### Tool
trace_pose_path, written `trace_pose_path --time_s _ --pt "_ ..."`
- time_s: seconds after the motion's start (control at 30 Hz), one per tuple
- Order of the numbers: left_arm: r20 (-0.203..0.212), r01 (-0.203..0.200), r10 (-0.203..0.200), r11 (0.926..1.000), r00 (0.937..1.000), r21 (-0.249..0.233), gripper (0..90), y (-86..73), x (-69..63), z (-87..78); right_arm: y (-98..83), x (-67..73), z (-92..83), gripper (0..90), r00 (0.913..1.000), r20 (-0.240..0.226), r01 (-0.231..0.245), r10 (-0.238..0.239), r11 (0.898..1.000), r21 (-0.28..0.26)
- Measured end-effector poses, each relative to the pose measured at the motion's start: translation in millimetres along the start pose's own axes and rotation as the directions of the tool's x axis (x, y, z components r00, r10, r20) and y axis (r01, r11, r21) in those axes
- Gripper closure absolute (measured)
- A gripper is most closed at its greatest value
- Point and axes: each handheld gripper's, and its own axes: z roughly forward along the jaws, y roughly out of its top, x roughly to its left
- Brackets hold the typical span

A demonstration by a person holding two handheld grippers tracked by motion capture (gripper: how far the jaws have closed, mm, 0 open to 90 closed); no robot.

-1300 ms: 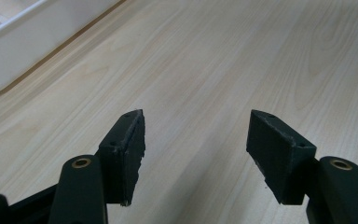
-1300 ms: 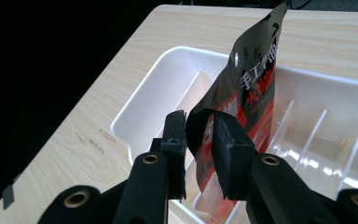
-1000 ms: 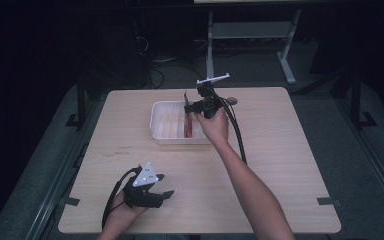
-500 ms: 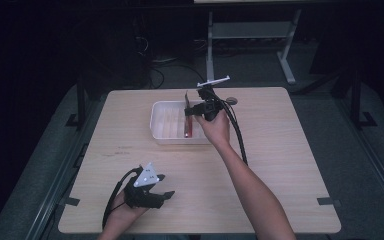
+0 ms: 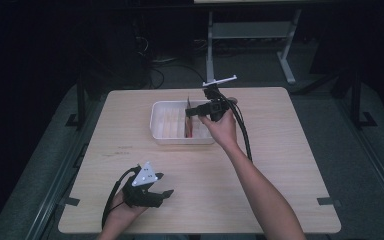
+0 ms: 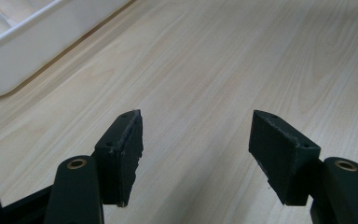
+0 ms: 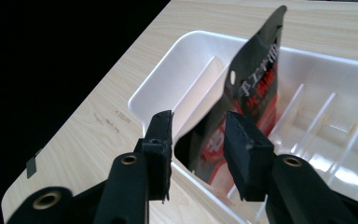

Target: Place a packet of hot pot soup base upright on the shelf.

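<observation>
A white divided tray (image 5: 155,125) sits at the middle back of the wooden table (image 5: 280,165). A black-and-red packet (image 5: 189,124) stands upright in one of its slots. My right gripper (image 5: 190,111) hovers over the tray's right part. In the right gripper view its jaws stand apart around the near edge of the packet (image 7: 256,79) without pressing it, above the tray rim (image 7: 158,84). My left gripper (image 5: 164,184) rests open near the table's front left, holding nothing. In its own view the left gripper (image 6: 196,140) faces bare wood, with the tray's corner (image 6: 28,46) at upper left.
Thin upright dividers (image 7: 317,121) split the tray into narrow slots. A metal stand (image 5: 250,35) and cables lie on the dark floor behind the table. Bare wood spreads to the right of the tray and across the table's front.
The right hand has shifted only slightly over the tray, with the packet staying upright in its slot. The left gripper has not moved.
</observation>
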Motion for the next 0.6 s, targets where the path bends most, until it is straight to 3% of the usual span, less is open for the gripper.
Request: trace_pose_path --time_s 0.6 --pt "-0.003 0.012 -0.012 0.9999 0.9999 -0.001 34.3 -0.9 1.3 -0.4 -22.2 -10.5 -36.5 52.9 0.9992 -0.035 0.023 -0.022 0.999 0.028"
